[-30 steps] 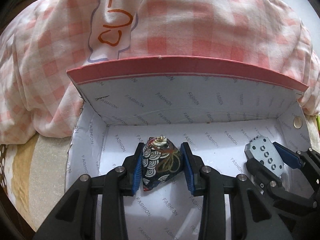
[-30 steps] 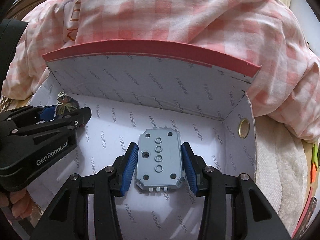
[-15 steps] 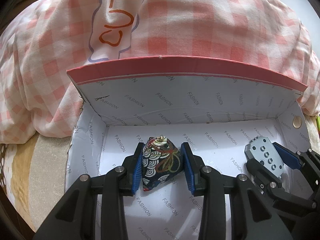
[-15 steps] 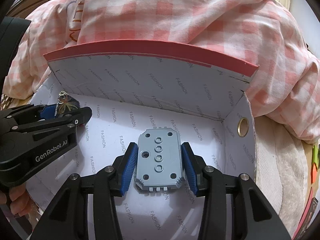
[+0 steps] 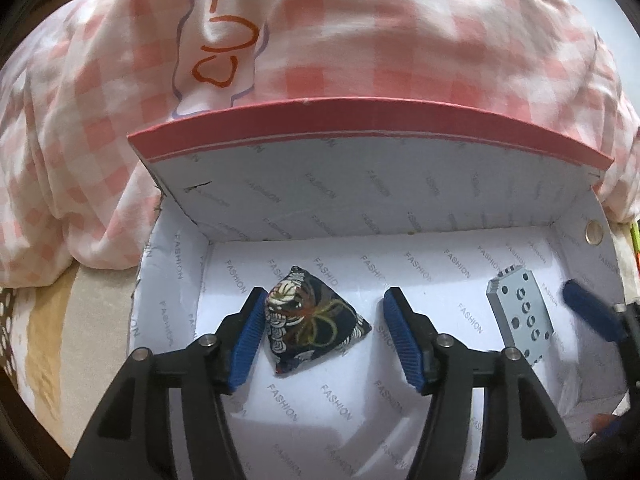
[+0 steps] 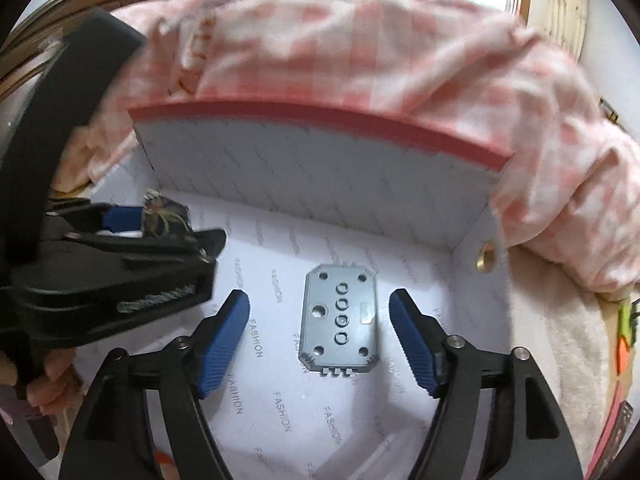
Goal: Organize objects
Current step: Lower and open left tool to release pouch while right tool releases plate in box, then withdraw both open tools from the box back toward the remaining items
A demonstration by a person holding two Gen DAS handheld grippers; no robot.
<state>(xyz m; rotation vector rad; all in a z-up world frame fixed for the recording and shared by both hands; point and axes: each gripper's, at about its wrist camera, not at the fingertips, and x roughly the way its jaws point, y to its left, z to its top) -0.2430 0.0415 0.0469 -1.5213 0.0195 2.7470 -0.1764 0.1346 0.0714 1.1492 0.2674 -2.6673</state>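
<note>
At the far left of the right wrist view a hand [image 6: 48, 376] is cut off by the frame edge, and the lettering on the side of the left gripper [image 5: 324, 336] it holds is too blurred to read. That gripper's jaws have just been opening and stand apart: the patterned pouch [image 5: 310, 322] lies on the floor of the box [image 5: 176, 280] between them, leaning against the left pad, clear of the right one; from the right wrist view most of it is hidden behind the gripper body. "FASHION" is printed over and over on the white lining. Behind the raised red-edged lid [image 5: 360, 148], which hides the back wall, a checked pink blanket [image 5: 100, 128] shows "CUTE" in orange, its top cut off. Further right, the grey plate [image 6: 340, 320] lies flat on the box floor between the pads of the right gripper [image 6: 320, 340] – its jaws have just been opening too, wide apart, touching nothing. A brass eyelet [image 6: 486, 256] sits in the right wall.
</note>
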